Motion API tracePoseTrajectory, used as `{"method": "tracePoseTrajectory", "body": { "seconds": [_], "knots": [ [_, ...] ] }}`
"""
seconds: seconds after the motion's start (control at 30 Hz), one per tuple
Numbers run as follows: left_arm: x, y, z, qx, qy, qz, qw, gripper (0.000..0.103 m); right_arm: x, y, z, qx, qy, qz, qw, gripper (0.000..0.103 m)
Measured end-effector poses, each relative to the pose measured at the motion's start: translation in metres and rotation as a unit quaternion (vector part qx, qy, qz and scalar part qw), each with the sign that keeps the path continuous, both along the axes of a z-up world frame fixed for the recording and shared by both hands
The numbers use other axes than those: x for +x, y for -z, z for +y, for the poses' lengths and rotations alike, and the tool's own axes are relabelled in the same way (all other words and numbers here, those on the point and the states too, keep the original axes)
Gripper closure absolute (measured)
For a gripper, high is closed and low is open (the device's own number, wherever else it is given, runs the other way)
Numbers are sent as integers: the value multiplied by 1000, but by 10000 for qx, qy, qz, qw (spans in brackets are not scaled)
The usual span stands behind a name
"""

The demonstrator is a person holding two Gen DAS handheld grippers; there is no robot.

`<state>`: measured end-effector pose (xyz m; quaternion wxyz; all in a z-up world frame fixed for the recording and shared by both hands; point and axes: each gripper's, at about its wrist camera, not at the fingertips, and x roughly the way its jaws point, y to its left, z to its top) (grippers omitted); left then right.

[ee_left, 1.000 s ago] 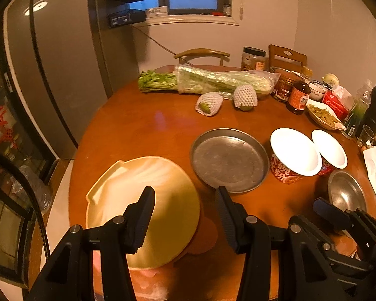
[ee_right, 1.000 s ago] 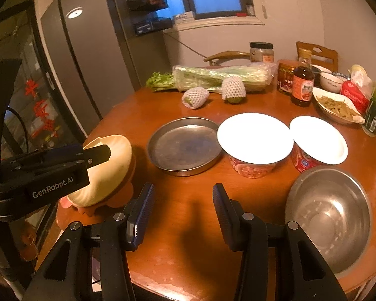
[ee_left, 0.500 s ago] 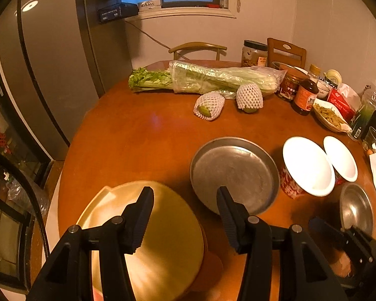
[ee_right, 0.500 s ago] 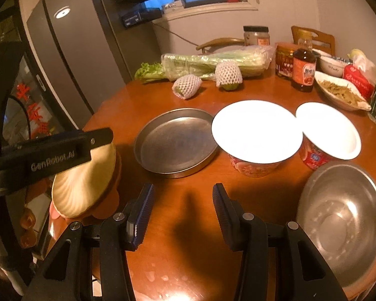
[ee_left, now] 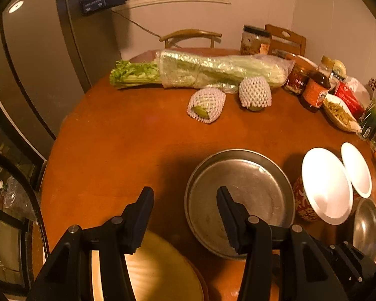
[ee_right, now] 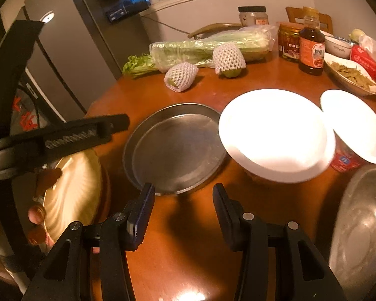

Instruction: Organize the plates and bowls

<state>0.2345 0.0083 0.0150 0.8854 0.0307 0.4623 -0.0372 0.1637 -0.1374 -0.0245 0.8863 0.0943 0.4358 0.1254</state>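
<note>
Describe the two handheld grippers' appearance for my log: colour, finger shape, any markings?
Both the left gripper and right gripper are matte black, with two flat tapered fingers, ridged inner pads and silver pivot screws. White lettering, blurred, runs along the left gripper's side.

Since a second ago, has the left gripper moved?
Yes. The left gripper moved toward the metal tray; its tip now nearly reaches the tray's rim, away from the yellow plate.
</note>
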Motion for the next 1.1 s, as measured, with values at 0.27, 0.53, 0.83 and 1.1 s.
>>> {"method": "tracePoseTrajectory", "body": {
  "seconds": [0.27, 0.53, 0.83, 1.1],
  "knots": [
    [17, 23, -1, -33, -17, 286, 9996, 54, 18, 13, 0, 68, 269, 232, 9993, 54],
    [19, 32, -9, -7, 161, 407, 9990, 64, 25, 22, 6, -131, 317, 249, 9991, 54],
    [8, 36, -17, 94, 375, 489, 9981, 67, 19, 21, 8, -371, 131, 313, 9987, 53],
    [-16, 34, -26, 326, 511, 473, 9970, 67, 2, 19, 3, -420, -6, 406, 9983, 53]
  ]
}}
